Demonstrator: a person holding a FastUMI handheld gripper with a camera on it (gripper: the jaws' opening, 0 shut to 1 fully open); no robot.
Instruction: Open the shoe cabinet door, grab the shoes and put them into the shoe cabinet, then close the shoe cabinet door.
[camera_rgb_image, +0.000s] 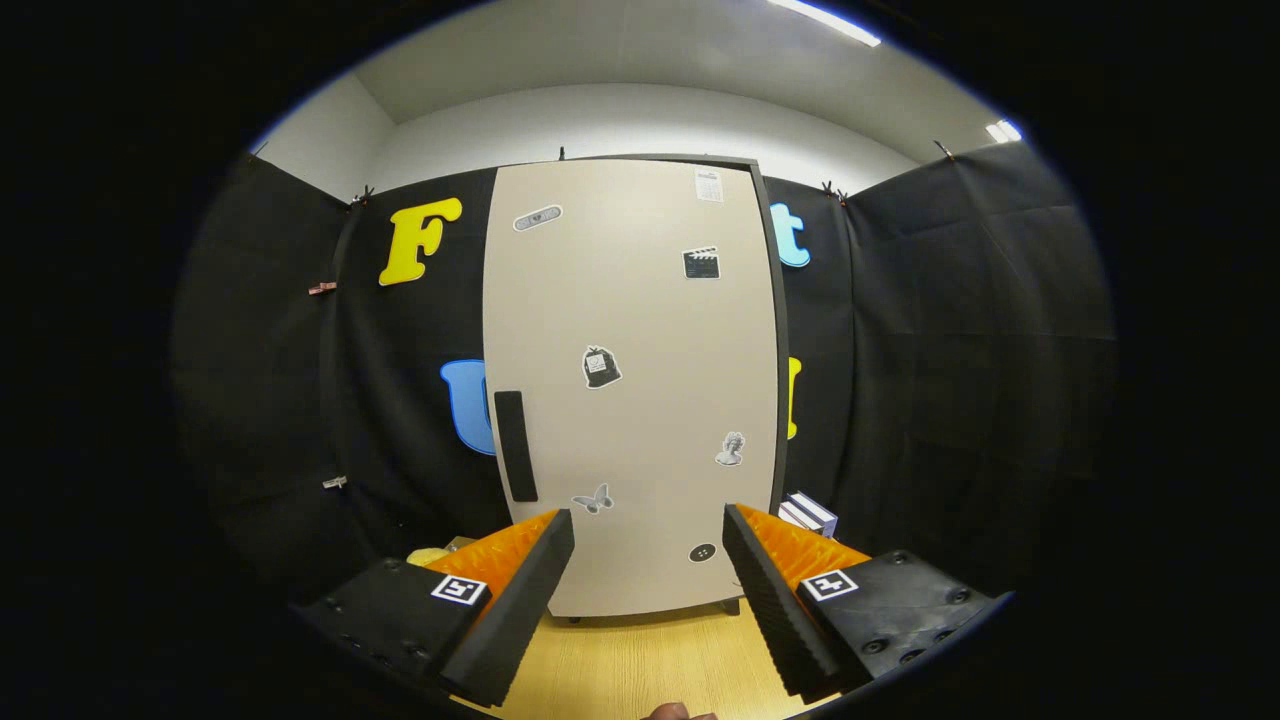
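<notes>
A tall beige shoe cabinet stands ahead on the wooden floor, its door shut and dotted with small stickers. A black vertical handle sits on the door's left side, just beyond my left finger. My gripper is open and holds nothing; the lower part of the door shows through the gap between its fingers. A yellowish object, possibly a shoe, peeks out behind the left finger; most of it is hidden.
A white box lies on the floor to the right of the cabinet, behind the right finger. Black cloth walls close in on both sides. Bare wooden floor lies between me and the cabinet.
</notes>
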